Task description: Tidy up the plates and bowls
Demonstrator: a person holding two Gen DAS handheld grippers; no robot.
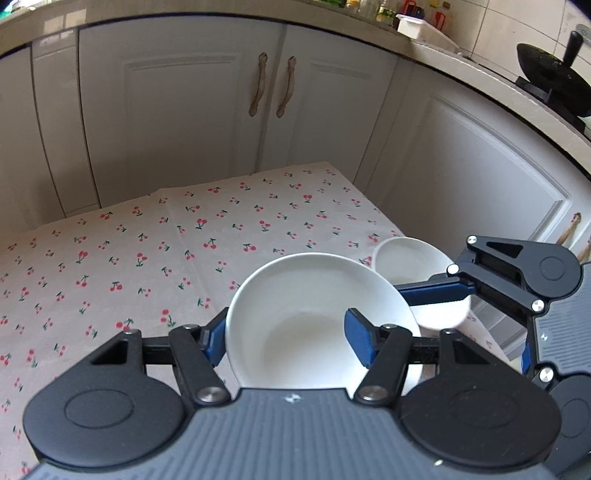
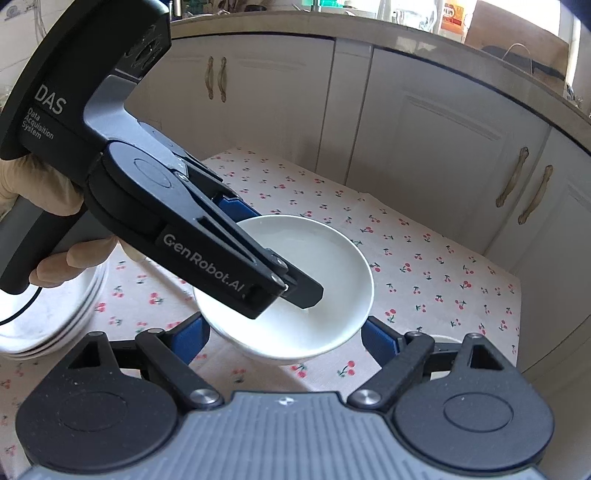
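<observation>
Right now you are clamping the left hand-held gripper [image 1: 288,341] across one white bowl's [image 1: 314,317] rim and the right hand-held gripper [image 2: 286,338] around a second bowl [image 2: 325,295], both lifted above the cherry-print cloth [image 1: 147,251], plates [image 2: 55,325] stacked nearby.

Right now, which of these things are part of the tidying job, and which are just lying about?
Part of the job: large white bowl, smaller white bowl, stack of white plates.

Just lying about: black wok, bottles on the counter, white tub, cherry-print tablecloth.
</observation>
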